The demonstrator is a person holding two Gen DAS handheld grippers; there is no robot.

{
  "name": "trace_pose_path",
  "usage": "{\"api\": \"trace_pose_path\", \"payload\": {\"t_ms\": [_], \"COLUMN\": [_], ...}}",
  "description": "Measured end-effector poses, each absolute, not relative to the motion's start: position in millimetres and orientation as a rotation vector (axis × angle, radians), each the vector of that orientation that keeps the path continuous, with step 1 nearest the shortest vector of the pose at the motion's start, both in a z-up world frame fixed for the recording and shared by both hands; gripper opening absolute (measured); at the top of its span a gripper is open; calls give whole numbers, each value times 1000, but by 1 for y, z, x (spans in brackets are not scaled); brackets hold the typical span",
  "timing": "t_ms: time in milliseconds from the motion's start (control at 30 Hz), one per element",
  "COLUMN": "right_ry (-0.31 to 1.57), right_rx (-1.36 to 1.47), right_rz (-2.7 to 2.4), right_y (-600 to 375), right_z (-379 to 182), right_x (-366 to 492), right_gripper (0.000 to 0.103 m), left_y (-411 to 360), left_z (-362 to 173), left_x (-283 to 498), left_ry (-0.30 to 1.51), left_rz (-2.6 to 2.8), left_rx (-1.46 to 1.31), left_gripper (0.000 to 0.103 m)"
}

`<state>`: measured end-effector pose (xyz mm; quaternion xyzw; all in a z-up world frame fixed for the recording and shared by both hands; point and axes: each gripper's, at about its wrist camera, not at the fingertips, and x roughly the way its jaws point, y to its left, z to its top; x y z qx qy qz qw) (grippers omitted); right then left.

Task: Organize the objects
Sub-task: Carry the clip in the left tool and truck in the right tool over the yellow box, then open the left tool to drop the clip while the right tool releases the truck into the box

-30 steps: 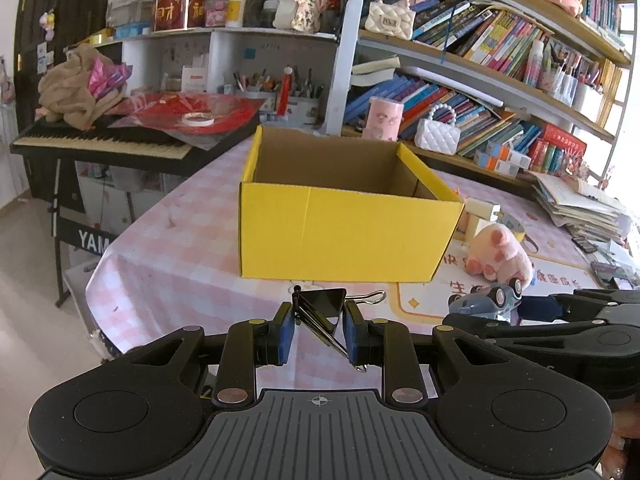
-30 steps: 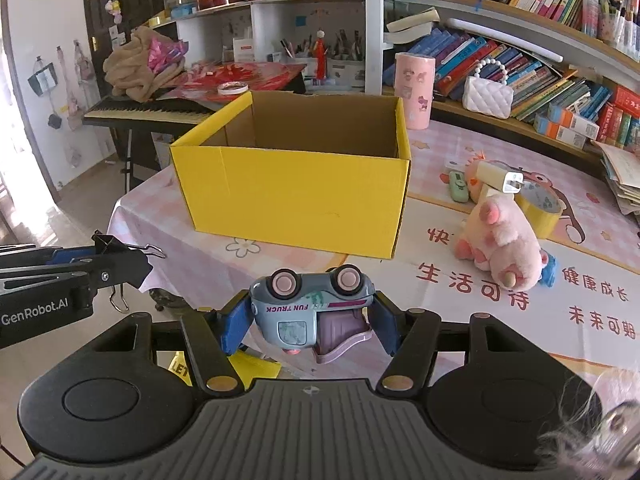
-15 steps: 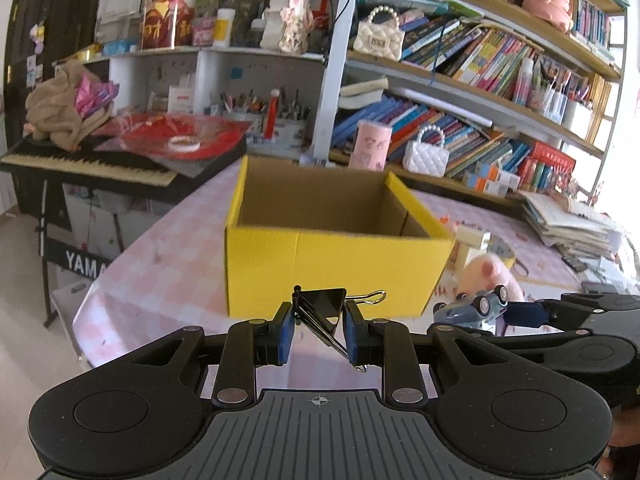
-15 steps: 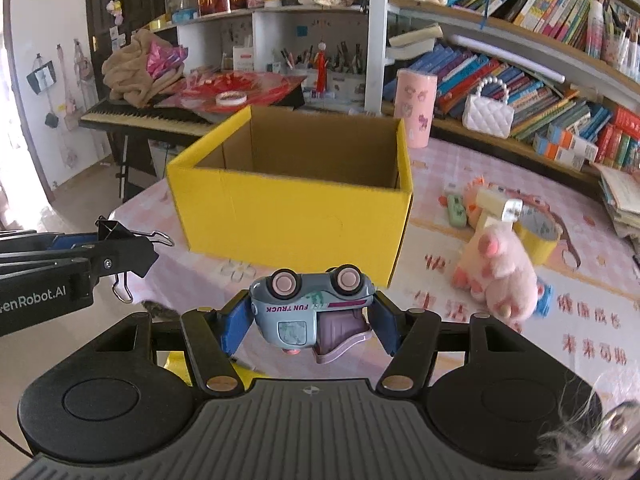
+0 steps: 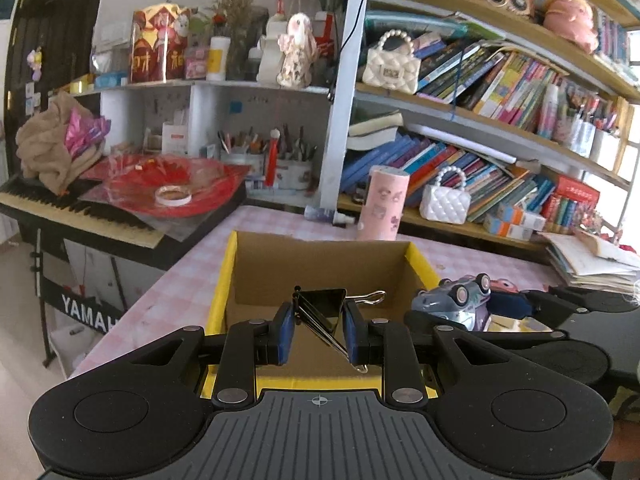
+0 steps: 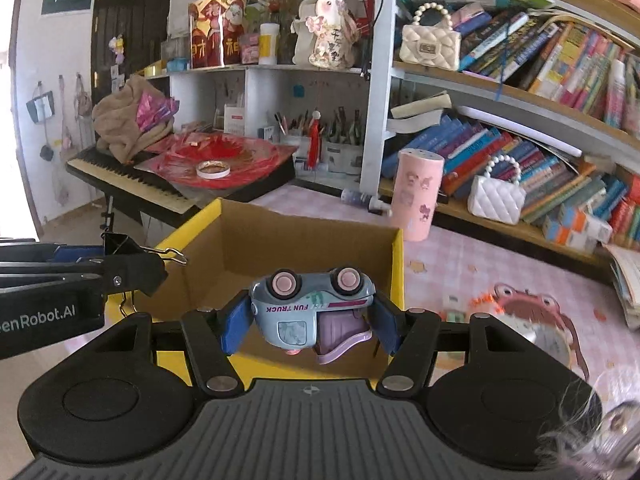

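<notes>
An open yellow cardboard box [image 5: 224,280] [image 6: 396,272] stands on the pink checked table, its brown inside bare as far as I see. My left gripper [image 5: 319,330] is shut on a black binder clip [image 5: 324,304] and hangs over the box's near part. My right gripper [image 6: 310,324] is shut on an upside-down blue toy truck [image 6: 308,308] with pink wheels, held above the box's near right side. In the left wrist view the toy truck [image 5: 456,304] shows to the right; in the right wrist view the binder clip [image 6: 120,246] shows at left.
A pink cylinder cup [image 6: 416,194] stands behind the box. A keyboard piano [image 5: 80,216] with red wrapping and a tape roll lies to the left. Crowded bookshelves [image 5: 480,128] line the back. A stack of papers [image 5: 588,260] sits far right on the table [image 6: 500,264].
Both grippers have moved forward and up, from in front of the box to over its opening, still holding the clip and the truck.
</notes>
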<state>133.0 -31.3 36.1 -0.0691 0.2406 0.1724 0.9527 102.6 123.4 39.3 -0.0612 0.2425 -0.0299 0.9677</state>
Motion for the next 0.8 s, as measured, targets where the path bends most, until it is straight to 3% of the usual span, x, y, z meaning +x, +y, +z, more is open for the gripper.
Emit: {"api": "trace_pose_path", "payload": {"t_ms": [400,800], "right_ry": [628,764], "right_rx": [-333,-537], "right_rz": [460,572], "right_y": [-10,9], "right_z": [-11,-26], "right_x": [232,263], "right_gripper": [60,61], "left_y": [121,117], "left_z": [2,-23], "left_x": [181,213], "left_ry": [635,744], "left_rz": [-16,-6], "left_rx": [-105,-80], "left_gripper": [24,24]}}
